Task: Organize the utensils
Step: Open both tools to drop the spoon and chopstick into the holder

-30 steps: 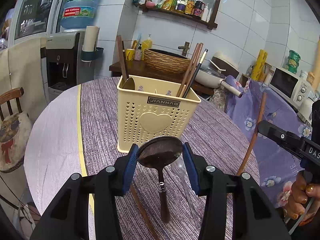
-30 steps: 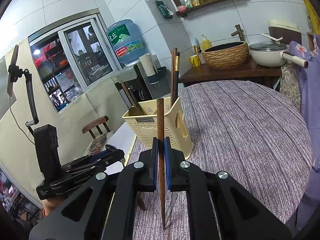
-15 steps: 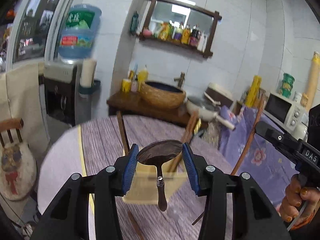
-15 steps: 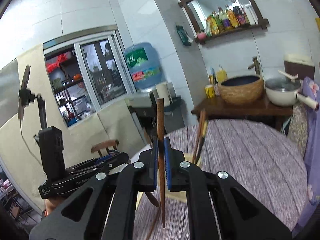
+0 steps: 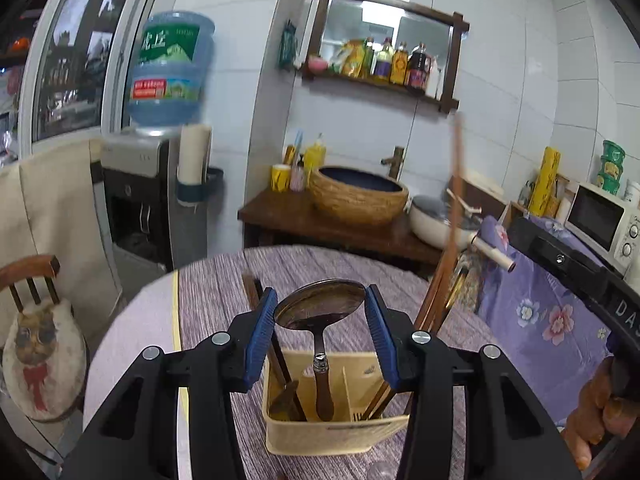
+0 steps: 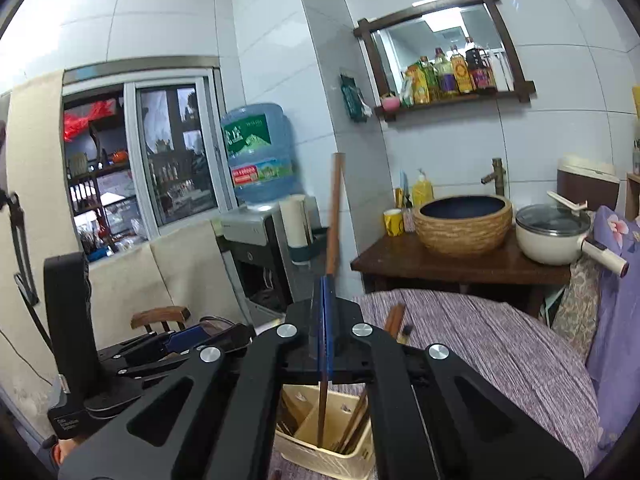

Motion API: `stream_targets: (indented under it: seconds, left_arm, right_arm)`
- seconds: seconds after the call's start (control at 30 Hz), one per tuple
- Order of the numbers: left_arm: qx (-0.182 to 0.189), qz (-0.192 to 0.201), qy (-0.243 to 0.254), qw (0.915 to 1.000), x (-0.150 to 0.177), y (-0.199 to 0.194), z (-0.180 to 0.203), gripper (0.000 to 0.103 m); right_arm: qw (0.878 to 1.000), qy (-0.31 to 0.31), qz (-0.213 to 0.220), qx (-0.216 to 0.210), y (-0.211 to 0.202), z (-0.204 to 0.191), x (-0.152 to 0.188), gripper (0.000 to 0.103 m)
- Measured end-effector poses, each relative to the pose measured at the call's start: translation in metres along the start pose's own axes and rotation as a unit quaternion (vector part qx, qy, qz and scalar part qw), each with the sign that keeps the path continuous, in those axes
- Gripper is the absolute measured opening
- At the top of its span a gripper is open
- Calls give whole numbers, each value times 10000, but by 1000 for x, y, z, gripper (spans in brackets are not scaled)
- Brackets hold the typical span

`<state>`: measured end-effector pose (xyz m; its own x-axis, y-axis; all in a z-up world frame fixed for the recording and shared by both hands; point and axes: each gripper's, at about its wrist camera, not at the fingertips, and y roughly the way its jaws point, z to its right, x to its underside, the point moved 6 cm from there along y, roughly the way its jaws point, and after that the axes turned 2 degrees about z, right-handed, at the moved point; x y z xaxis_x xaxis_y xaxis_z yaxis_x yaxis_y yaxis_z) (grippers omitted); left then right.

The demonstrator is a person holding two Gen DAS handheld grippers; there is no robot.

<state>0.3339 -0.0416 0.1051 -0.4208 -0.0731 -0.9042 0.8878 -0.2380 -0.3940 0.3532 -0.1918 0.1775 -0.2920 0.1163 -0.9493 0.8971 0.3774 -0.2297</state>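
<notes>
My left gripper (image 5: 320, 312) is shut on the bowl of a dark metal spoon (image 5: 320, 310), whose handle hangs down into the cream utensil basket (image 5: 332, 436) on the round table. My right gripper (image 6: 325, 300) is shut on a brown wooden chopstick (image 6: 334, 216) held upright; its lower end reaches into the basket (image 6: 320, 452), seen from above. The chopstick also shows in the left wrist view (image 5: 456, 184), blurred. Several chopsticks and a wooden utensil stand in the basket's compartments.
The table wears a purple striped cloth (image 6: 500, 352). Behind it stand a wooden sideboard with a woven basket basin (image 5: 358, 196), a white pot (image 6: 552, 236), a water dispenser (image 5: 160, 184) and a chair (image 5: 36, 320). A microwave (image 5: 604, 220) stands at right.
Both grippers have risen and tilted so the basket is now seen from above. The spoon's handle and the chopstick's lower end now hang inside the basket's compartments.
</notes>
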Motion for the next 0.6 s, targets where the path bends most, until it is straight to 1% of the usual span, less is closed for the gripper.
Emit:
stream_targets:
  seconds: [0.1, 0.27, 0.37, 0.47, 0.53, 0.6]
  left_arm:
    - [-44, -139, -49, 9999, 16, 7, -4, 45]
    - [-91, -335, 3, 9994, 33, 17, -4, 45]
    - [-83, -387, 2, 9992, 37, 19, -5, 45]
    - [-21, -479, 80, 9988, 43, 21, -3, 46]
    - [15, -480, 120, 9988, 46, 20, -3, 50]
    - [25, -486, 205, 9986, 49, 18, 0, 51]
  right_arm:
    - [9996, 195, -222, 0, 12, 6, 16, 1]
    - [9983, 249, -517, 100, 23, 15, 47, 1]
    - [9976, 318, -606, 100, 25, 22, 60, 1]
    - [9963, 640, -574, -17, 18, 37, 66, 2]
    - [9945, 869, -586, 40, 12, 53, 70, 2]
    - [9936, 927, -610, 217, 5, 70, 76, 2]
